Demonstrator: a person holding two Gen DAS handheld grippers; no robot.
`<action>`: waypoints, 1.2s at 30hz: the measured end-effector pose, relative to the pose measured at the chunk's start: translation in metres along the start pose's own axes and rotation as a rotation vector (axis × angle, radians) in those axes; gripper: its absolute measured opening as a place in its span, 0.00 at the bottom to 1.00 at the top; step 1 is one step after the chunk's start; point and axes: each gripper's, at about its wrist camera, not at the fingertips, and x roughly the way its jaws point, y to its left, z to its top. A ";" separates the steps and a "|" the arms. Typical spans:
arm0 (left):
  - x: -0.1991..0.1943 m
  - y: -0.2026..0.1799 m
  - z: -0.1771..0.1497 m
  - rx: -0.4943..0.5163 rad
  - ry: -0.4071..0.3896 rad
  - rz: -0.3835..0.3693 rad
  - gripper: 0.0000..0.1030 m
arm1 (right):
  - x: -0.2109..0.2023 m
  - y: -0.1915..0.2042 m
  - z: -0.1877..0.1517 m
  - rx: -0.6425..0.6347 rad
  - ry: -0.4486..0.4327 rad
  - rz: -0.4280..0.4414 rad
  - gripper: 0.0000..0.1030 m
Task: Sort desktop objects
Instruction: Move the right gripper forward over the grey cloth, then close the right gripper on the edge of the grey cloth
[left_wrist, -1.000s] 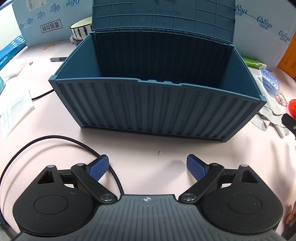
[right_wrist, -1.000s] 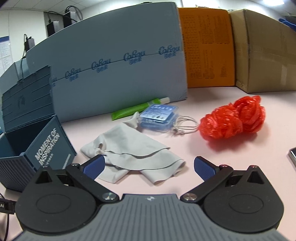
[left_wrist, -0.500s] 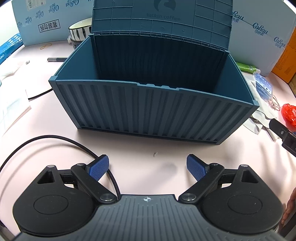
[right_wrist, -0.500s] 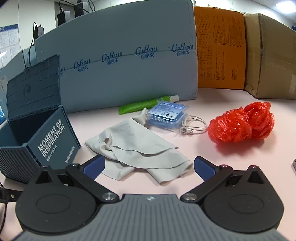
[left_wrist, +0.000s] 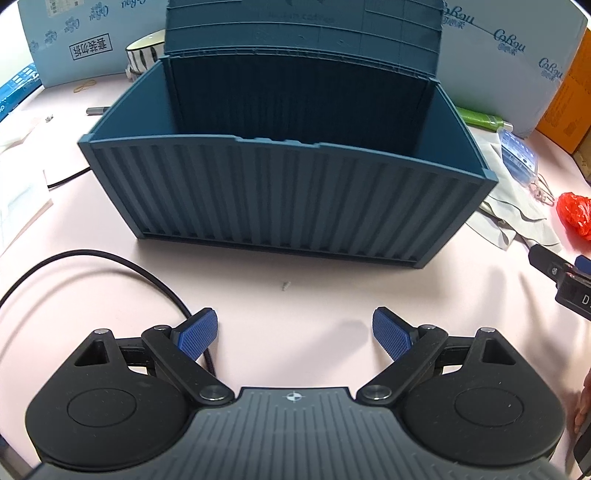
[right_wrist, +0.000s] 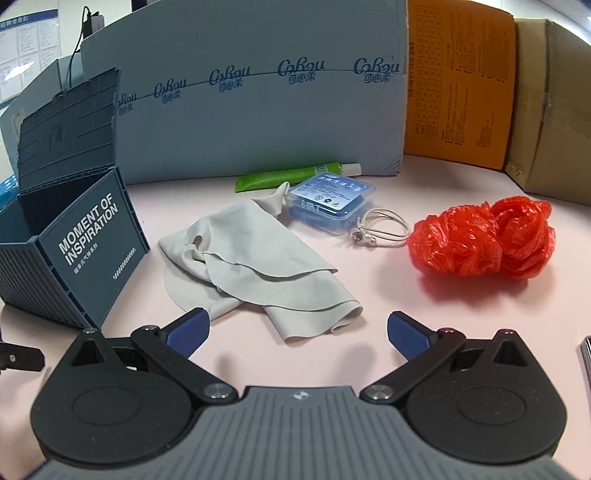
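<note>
You face a pink table (right_wrist: 369, 354). On it rest an open blue storage box (left_wrist: 295, 199), a grey cloth (right_wrist: 258, 266), a green tube (right_wrist: 288, 176), a blue plastic case (right_wrist: 332, 201), a coiled white cord (right_wrist: 384, 227) and a red plastic bag (right_wrist: 480, 240); cartons (right_wrist: 258, 110) line the far edge.

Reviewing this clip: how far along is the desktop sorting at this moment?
Barely started. Done: the blue storage box stands with its lid up, and what shows of its inside holds nothing. In hand: nothing; the left gripper and right gripper are both open, the right facing the grey cloth. Left: cloth, green tube, blue case, white cord and red bag all lie on the desk.
</note>
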 end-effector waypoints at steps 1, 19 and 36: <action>0.000 -0.002 0.000 0.001 0.000 0.001 0.87 | 0.002 0.001 0.000 -0.006 0.004 0.008 1.00; -0.004 -0.009 -0.005 -0.057 -0.004 0.050 0.87 | 0.029 0.013 0.011 -0.074 0.048 0.033 1.00; 0.016 0.016 0.014 -0.063 0.001 0.067 0.87 | 0.027 -0.003 0.012 -0.050 0.001 0.031 0.07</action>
